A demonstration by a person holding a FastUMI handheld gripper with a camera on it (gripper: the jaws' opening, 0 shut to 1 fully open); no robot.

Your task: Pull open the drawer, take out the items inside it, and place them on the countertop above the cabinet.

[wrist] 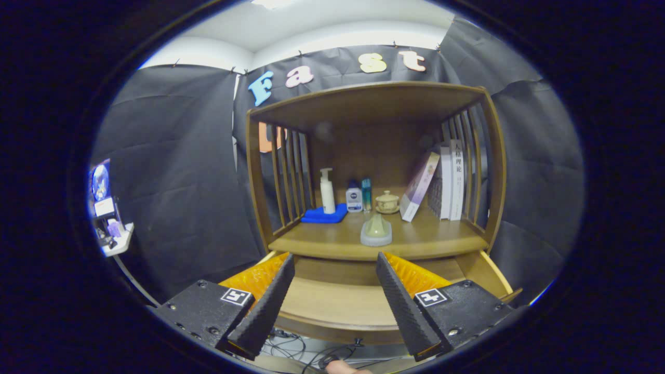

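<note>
Fingers (332,306) spread wide, empty, over the pulled-out drawer (332,306), cone-shaped lid (376,230) upright on the countertop (415,239) beyond.

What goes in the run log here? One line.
gripper: open, holding nothing | drawer: pulled open below fingers | cone item: on countertop | phase: cannot tell

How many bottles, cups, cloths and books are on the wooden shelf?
Bottles: 3 (white pump bottle, small white bottle, teal bottle)
Lidded cups: 1
Cone-shaped pieces: 1
Blue cloths: 1
Books: about 3
Total: about 9
Gripper jaws are open.
</note>
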